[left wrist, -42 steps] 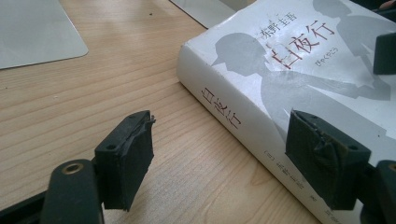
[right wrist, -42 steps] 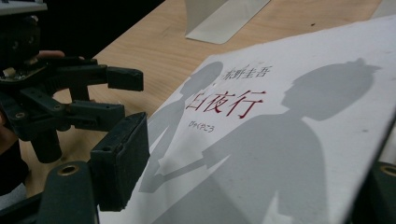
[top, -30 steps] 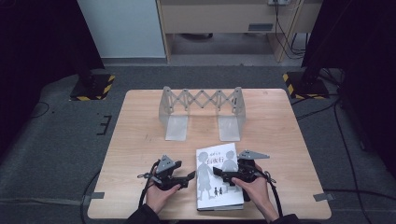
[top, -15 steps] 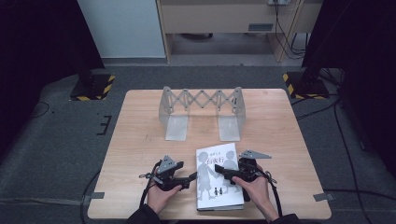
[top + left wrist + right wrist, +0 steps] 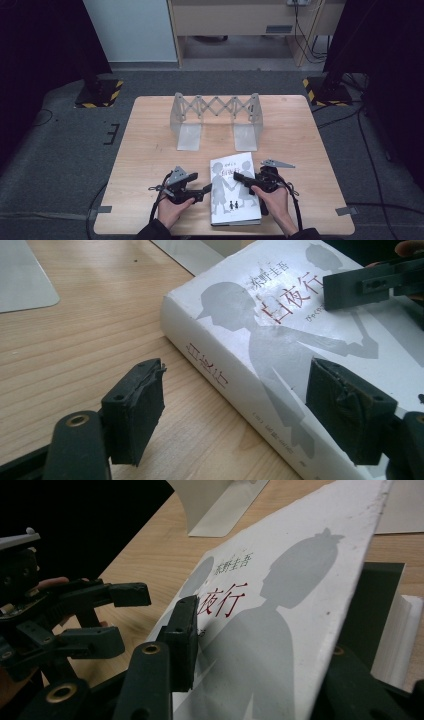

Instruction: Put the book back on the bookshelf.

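My wooden table (image 5: 150, 150) carries, toward its far side, a grey folding rack (image 5: 216, 120) with a scissor-lattice back and two flat feet, and, at the near edge between my two hands, a thick white paperback book (image 5: 232, 192) whose cover shows grey silhouettes of two figures and red lettering. In the right gripper view the front cover (image 5: 300, 605) is lifted off the page block (image 5: 400, 630) and stands tilted, with the dark inside of the book showing beneath it. My right hand-held gripper (image 5: 242, 178) reaches over the book's right side; its jaws have just been closing, with the raised cover between them, the near pad (image 5: 182, 640) touching the cover's printed face, though I cannot tell whether the far jaw presses from behind. My left hand-held gripper (image 5: 205, 190) lies level just beside the book's spine (image 5: 225, 385), its jaws apart, one pad (image 5: 135, 410) over bare table and the other (image 5: 350, 410) above the cover, gripping nothing.
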Motion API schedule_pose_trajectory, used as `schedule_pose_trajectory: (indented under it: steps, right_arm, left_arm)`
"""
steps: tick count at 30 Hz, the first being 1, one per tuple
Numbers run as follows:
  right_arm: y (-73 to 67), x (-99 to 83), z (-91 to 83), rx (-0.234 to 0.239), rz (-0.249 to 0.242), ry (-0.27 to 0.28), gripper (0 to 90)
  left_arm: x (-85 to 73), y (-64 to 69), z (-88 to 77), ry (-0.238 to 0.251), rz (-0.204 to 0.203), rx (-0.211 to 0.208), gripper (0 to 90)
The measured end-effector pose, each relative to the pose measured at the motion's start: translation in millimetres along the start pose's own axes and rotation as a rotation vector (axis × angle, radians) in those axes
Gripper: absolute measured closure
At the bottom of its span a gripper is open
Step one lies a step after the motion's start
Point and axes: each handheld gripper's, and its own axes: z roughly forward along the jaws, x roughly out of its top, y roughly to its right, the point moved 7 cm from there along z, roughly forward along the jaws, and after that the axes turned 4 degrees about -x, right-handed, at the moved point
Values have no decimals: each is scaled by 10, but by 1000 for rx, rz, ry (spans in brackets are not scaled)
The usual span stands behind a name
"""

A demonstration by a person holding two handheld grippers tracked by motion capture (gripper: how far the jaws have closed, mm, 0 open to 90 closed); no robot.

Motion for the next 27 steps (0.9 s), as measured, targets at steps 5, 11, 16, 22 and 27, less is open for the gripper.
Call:
schedule_pose_trajectory:
  steps: [5, 11, 16, 22, 27]
  right_arm:
    - [-37, 35, -42, 28, 40, 30, 676]
    - [-124, 105, -119, 78, 39, 77, 724]
    - [-155, 134, -167, 100, 30, 88, 755]
    - [-194, 152, -198, 132, 43, 98, 801]
    - [-243, 163, -221, 155, 32, 103, 812]
  left_arm:
    - [-2, 56, 27, -2, -2, -32, 212]
    - [-26, 138, 79, -16, 14, -68, 198]
    - [-33, 190, 114, -9, 7, -102, 173]
    - [-32, 224, 145, 0, 1, -134, 87]
    - [-40, 277, 188, 3, 6, -164, 0]
